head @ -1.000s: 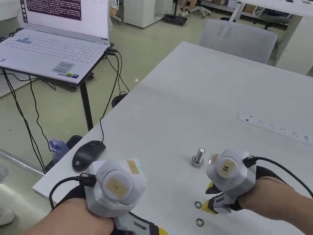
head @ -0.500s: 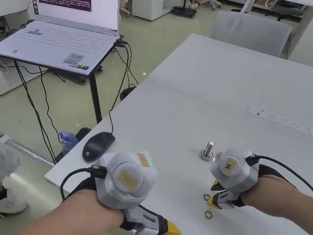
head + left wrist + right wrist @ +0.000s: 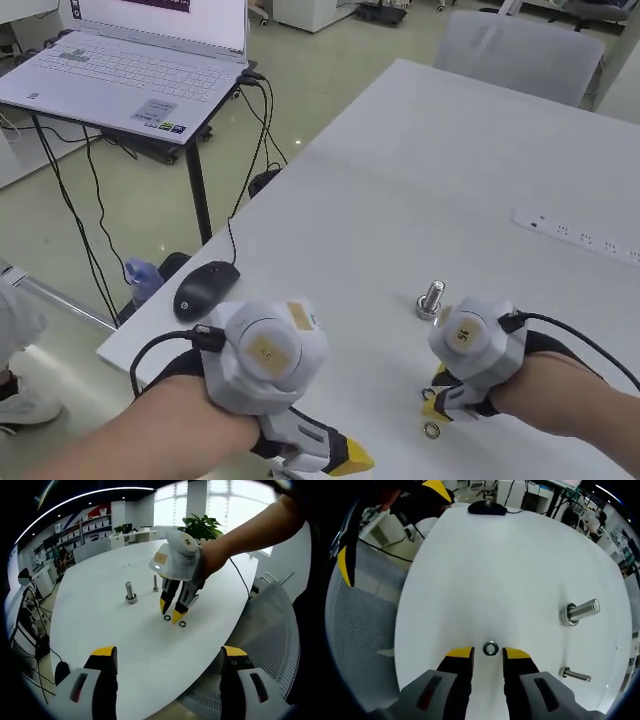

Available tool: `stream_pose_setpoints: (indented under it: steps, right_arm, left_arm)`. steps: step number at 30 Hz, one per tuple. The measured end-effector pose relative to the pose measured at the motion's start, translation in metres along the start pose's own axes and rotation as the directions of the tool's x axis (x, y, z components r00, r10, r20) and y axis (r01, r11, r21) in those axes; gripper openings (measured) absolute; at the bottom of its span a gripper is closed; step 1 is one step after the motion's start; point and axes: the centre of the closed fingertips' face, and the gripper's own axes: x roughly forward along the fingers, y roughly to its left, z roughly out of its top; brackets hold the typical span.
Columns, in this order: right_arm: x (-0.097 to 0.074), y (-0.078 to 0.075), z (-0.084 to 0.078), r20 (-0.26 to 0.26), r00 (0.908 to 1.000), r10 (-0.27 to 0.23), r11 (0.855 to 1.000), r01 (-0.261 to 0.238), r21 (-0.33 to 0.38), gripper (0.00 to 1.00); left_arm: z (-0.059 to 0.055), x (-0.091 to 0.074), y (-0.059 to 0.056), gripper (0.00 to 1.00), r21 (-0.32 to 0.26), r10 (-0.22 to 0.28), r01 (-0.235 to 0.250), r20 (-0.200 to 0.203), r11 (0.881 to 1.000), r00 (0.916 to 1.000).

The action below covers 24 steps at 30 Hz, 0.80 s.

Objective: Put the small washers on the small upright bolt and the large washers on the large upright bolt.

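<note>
Steel washer point(image 3: 490, 648) between parted right gripper point(image 3: 488, 653) jaws; left gripper point(image 3: 169, 651) spread, near table point(image 3: 125, 645) edge.

Bolts: two, a large bolt point(image 3: 130, 591) and a small bolt point(image 3: 155, 582), upper centre of the left gripper view.
Washers: two, one washer point(image 3: 167, 617) and a second washer point(image 3: 182, 624), centre of that view.
Grippers: two, left gripper point(image 3: 169, 660) and right gripper point(image 3: 171, 610).
Laptop point(image 3: 130, 70): one, upper left of the head view.
Mouse point(image 3: 206, 290): one.
Power strip point(image 3: 575, 235): one.
Chair point(image 3: 510, 55): one.
</note>
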Motion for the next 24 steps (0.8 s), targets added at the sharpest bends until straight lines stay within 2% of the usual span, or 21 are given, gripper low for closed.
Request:
stream_pose_setpoints:
  steps: [5, 11, 14, 24]
  right_arm:
    - [0.0004, 0.0008, -0.0005, -0.005, 1.0, 0.009, 1.0, -0.009, 0.01, 0.23]
    - [0.0004, -0.0002, -0.0014, -0.009, 0.9999, 0.006, 1.0, -0.006, 0.018, 0.2]
    - [0.0004, -0.0002, -0.0014, -0.023, 0.9997, 0.001, 1.0, 0.0, 0.008, 0.16]
    - [0.0008, -0.0003, -0.0001, -0.062, 0.998, -0.001, 1.0, 0.002, 0.013, 0.14]
  left_arm:
    - [-0.0024, 0.0026, -0.0008, 0.84, 0.002, -0.006, 0.006, -0.005, 1.0, 1.0]
    - [-0.0003, 0.0026, -0.0018, 0.83, 0.001, -0.01, 0.01, 0.001, 1.0, 0.9999]
    - [-0.0005, 0.0019, -0.0014, 0.82, 0.004, -0.011, 0.011, -0.001, 1.0, 0.9999]
    - [-0.0017, 0.0005, 0.0001, 0.81, -0.002, -0.008, 0.008, -0.003, 1.0, 1.0]
